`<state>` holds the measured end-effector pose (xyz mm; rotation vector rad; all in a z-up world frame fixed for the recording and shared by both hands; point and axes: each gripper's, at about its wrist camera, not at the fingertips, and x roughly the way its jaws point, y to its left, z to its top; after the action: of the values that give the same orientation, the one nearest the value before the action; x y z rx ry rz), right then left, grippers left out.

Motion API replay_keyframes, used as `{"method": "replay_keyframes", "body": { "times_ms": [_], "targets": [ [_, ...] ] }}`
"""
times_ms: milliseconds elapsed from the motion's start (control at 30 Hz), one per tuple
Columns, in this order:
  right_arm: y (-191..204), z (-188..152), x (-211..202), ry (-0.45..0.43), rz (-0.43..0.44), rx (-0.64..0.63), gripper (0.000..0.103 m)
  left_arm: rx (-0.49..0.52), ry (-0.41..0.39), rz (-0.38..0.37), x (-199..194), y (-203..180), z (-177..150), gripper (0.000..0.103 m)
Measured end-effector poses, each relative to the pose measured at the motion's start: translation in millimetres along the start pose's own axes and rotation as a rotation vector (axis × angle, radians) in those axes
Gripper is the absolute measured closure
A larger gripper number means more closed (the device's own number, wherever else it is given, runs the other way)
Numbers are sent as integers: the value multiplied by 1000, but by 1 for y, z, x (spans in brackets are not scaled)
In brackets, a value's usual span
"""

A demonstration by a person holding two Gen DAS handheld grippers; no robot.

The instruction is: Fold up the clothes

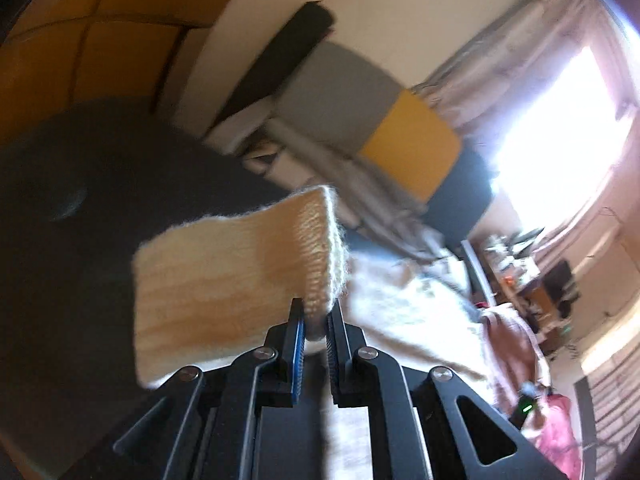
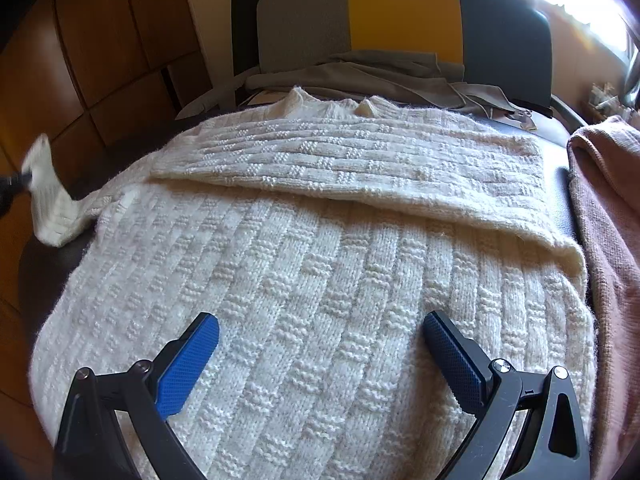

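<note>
A cream cable-knit sweater (image 2: 320,280) lies flat on a dark round table (image 2: 560,184), neck toward the far side. One sleeve (image 2: 352,168) is folded across its chest. The other sleeve's cuff (image 2: 48,200) is raised off the table's left edge. In the left wrist view my left gripper (image 1: 316,312) is shut on that cuff (image 1: 240,276), which hangs lifted over the dark table (image 1: 80,220). My right gripper (image 2: 320,332) stands open just above the sweater's lower body, its blue pads (image 2: 188,360) wide apart with nothing pinched between them.
Beyond the sweater stands a chair back (image 2: 400,16) in grey, yellow and dark blue, with a grey garment (image 2: 380,76) heaped before it. A dusty-pink garment (image 2: 608,220) lies along the table's right side. Wooden cabinets (image 2: 100,40) line the left.
</note>
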<state>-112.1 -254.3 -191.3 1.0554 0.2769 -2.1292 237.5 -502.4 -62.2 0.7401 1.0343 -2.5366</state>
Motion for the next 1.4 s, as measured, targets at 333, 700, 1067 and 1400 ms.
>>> {"method": "replay_keyframes", "body": {
  "times_ms": [333,700,1067,1400],
  "targets": [
    [-10,0,-4,-25,63,46,0,102,162,-166,137,-136,-32,94],
    [-20,0,-7,-45,134,103,0,205,353,-106,231,-173,-103,89],
    [-21,57,-3,-81,344,316,27,181,171,-67,141,-127,-107,80],
    [14,106,71,-6,312,287,28,63,206,-46,125,-54,-136,80]
  ]
}}
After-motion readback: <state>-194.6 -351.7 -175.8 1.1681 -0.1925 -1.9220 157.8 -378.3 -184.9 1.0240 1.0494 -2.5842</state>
